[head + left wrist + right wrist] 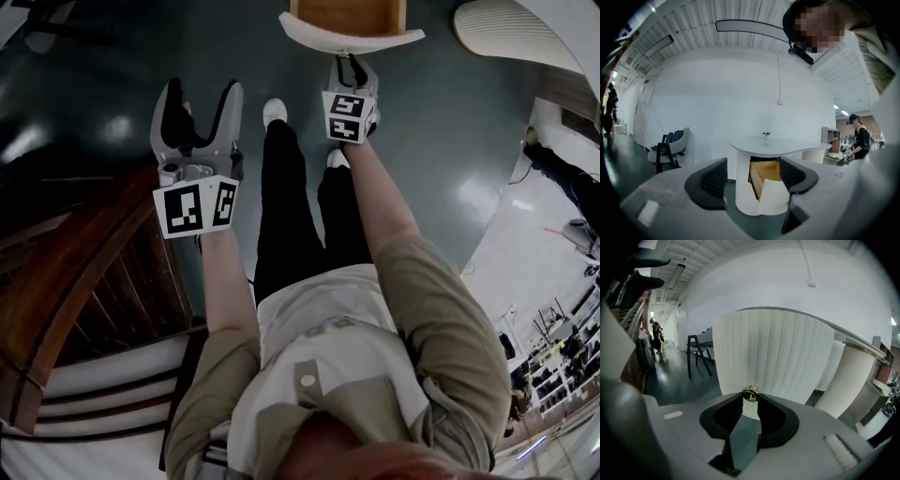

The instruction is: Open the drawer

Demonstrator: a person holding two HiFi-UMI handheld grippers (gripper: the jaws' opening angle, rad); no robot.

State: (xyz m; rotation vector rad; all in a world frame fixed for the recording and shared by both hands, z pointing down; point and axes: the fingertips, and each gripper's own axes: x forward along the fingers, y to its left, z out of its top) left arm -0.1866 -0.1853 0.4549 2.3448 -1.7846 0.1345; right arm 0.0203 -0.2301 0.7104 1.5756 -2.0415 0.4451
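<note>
The drawer [349,21] stands pulled out of the white table pedestal, its wooden inside showing behind a curved, ribbed white front [773,357]. A small brass knob [750,393] sits on that front, and my right gripper [750,397] is shut on it, fingertips pinching it from both sides. In the head view the right gripper [352,66] reaches up to the drawer's front edge. My left gripper [199,108] hangs open over the dark floor, away from the drawer and holding nothing. From the left gripper view the open drawer [766,180] shows between its spread jaws, well beyond them.
A round white table top [776,145] covers the pedestal. A wooden stair rail [75,272] runs at the left of the head view. A dark chair [670,150] stands by the wall. A second ribbed white piece of furniture [855,380] stands to the right. People stand far off.
</note>
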